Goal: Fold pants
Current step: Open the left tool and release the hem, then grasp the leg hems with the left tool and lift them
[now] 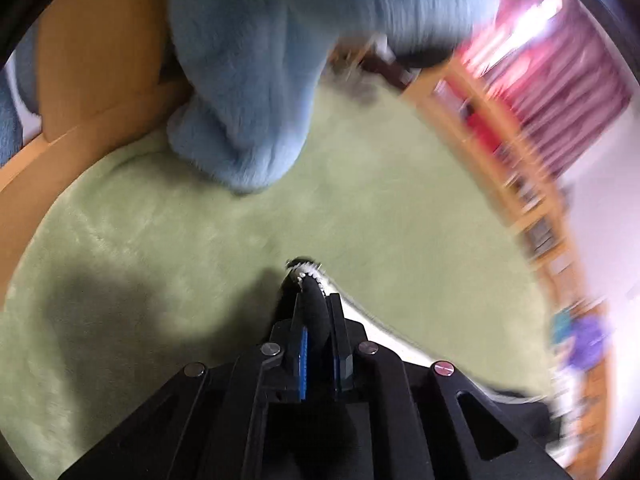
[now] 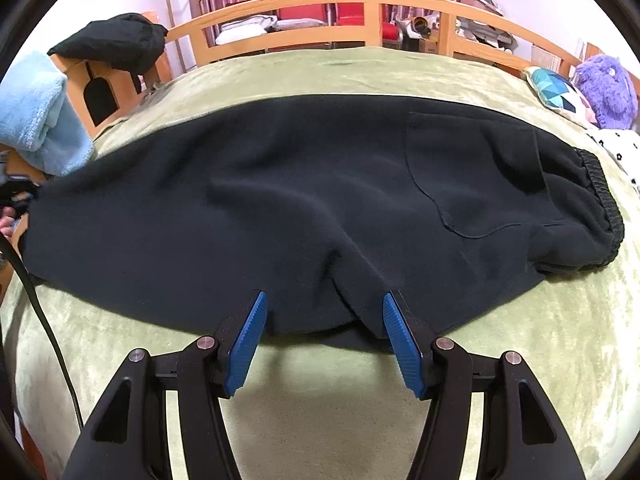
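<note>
The left gripper (image 1: 316,300) is clamped on a hem of the black pants (image 2: 304,208). The right gripper (image 2: 325,312) is spread wide, empty, at their near edge. One pair lies flat on the green blanket (image 2: 340,400); one blue towel (image 2: 38,116) sits left.

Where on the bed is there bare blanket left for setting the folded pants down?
Bare green blanket lies between the black fleece pants and the open right gripper, and beyond them toward the wooden footboard. Crowded: blue towel left, patterned pillow right.
</note>
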Action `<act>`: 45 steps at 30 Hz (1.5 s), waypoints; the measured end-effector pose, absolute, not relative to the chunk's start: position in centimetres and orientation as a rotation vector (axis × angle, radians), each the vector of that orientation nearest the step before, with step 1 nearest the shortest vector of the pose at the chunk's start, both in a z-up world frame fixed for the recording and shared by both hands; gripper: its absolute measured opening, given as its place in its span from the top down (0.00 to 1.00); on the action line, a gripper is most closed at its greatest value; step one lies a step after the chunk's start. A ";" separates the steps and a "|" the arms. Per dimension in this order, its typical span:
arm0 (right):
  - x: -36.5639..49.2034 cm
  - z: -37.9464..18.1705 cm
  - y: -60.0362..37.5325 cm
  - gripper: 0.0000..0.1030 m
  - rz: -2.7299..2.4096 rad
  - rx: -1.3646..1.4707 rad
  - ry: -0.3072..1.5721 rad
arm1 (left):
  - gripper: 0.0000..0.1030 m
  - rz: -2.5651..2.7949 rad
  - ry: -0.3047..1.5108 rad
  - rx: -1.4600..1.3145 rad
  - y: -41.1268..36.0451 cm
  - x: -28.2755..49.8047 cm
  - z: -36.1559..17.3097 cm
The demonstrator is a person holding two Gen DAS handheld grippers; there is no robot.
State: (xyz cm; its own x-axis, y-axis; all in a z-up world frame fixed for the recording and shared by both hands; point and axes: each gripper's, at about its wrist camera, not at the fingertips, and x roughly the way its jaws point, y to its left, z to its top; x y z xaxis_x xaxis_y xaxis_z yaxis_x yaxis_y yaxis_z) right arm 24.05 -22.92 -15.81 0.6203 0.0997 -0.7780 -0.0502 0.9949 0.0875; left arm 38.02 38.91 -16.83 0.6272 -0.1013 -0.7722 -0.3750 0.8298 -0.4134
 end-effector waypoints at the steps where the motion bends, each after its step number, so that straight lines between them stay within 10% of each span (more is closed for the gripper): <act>1: 24.0 -15.8 -22.7 0.42 0.086 0.048 0.895 | 0.80 0.235 0.938 -0.445 37.6 38.5 -17.3; 5: 23.9 -15.4 -22.5 0.42 0.095 0.041 0.880 | 0.35 0.367 0.892 -0.371 37.4 35.8 -16.7; 33: 19.6 -14.7 -21.4 0.42 0.139 0.078 0.903 | 0.36 0.276 0.817 -0.922 37.0 22.8 -23.5; 36: 19.7 -15.0 -21.5 0.42 0.134 0.074 0.913 | 0.77 0.308 0.844 -0.878 37.0 23.9 -22.6; 45: 19.2 -14.1 -23.1 0.42 0.138 0.094 0.887 | 0.74 0.336 0.863 -0.851 37.0 20.7 -19.7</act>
State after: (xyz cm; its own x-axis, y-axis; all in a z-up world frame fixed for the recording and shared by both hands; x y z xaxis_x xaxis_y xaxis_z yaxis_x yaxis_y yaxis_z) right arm 19.19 -23.09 -14.14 0.6237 0.1593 -0.7652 -0.0811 0.9869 0.1393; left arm 20.66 37.04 -19.73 0.6244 -0.0671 -0.7782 -0.5756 0.6339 -0.5166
